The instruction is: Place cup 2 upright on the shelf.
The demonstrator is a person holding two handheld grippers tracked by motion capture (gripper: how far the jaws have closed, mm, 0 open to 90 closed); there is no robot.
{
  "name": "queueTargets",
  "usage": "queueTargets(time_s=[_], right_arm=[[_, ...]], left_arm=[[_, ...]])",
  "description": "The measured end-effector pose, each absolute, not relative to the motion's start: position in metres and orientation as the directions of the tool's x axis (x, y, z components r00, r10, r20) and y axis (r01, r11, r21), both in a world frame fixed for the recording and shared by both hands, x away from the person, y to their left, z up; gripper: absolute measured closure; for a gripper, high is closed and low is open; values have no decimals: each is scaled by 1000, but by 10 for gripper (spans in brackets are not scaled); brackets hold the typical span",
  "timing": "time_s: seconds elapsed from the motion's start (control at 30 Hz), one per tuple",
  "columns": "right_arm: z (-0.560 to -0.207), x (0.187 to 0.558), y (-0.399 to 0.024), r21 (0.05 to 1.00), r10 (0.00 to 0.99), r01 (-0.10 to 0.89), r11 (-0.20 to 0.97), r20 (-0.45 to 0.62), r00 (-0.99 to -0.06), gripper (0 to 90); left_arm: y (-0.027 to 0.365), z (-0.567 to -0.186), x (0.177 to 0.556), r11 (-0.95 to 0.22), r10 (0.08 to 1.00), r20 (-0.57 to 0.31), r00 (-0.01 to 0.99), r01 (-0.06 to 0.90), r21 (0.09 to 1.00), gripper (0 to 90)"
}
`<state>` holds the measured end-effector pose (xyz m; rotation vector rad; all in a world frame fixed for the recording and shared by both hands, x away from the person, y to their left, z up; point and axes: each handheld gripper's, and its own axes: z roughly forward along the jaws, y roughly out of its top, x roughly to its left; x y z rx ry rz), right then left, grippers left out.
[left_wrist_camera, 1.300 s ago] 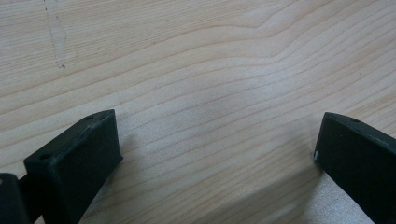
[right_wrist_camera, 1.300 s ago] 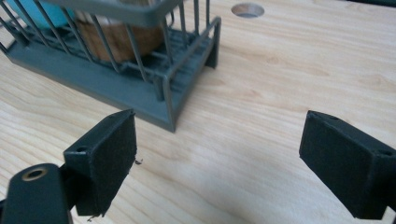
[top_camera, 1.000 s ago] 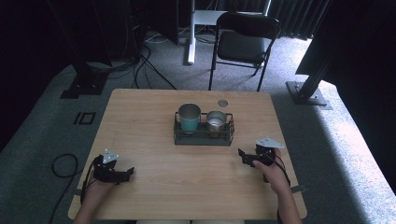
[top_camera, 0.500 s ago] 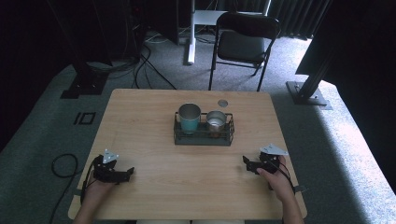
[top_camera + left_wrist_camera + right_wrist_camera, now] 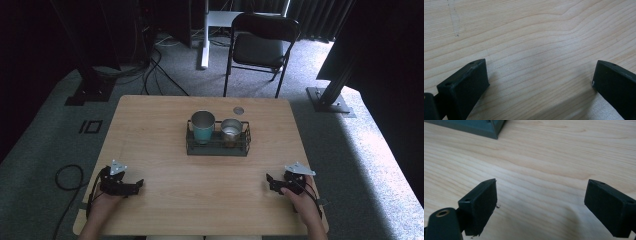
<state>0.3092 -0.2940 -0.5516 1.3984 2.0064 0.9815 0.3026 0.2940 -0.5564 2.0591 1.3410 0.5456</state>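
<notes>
Wooden counter (image 5: 165,130) with a wire rack (image 5: 218,145) holding two cups.
Left gripper (image 5: 134,186) and right gripper (image 5: 270,181) rest near the front corners, jaws wide apart, empty, rack well beyond.

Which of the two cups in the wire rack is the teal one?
The taller cup in the left compartment of the wire rack, as the high view shows it. Its outside is teal; the shorter cup beside it, on the right, is plain metal.

bare table (image 5: 165,125) all round; wire rack (image 5: 218,147) with two cups blocks centre.
</notes>
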Motion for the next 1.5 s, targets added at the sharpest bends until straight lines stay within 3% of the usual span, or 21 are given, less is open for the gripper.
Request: queueTargets(time_s=[0.67,1.07,1.5], right_arm=[[-557,288,-309,753,978,644,135,4,-211,109],[-558,289,-319,741,993,671,14,68,-96,108],[-558,290,-315,724,998,688,39,9,-66,109]], left_arm=[[294,-556,303,-297,916,10,401,663,687,9],[294,-556,303,-297,916,10,401,663,687,9],[294,-556,302,-297,916,10,401,663,687,9]])
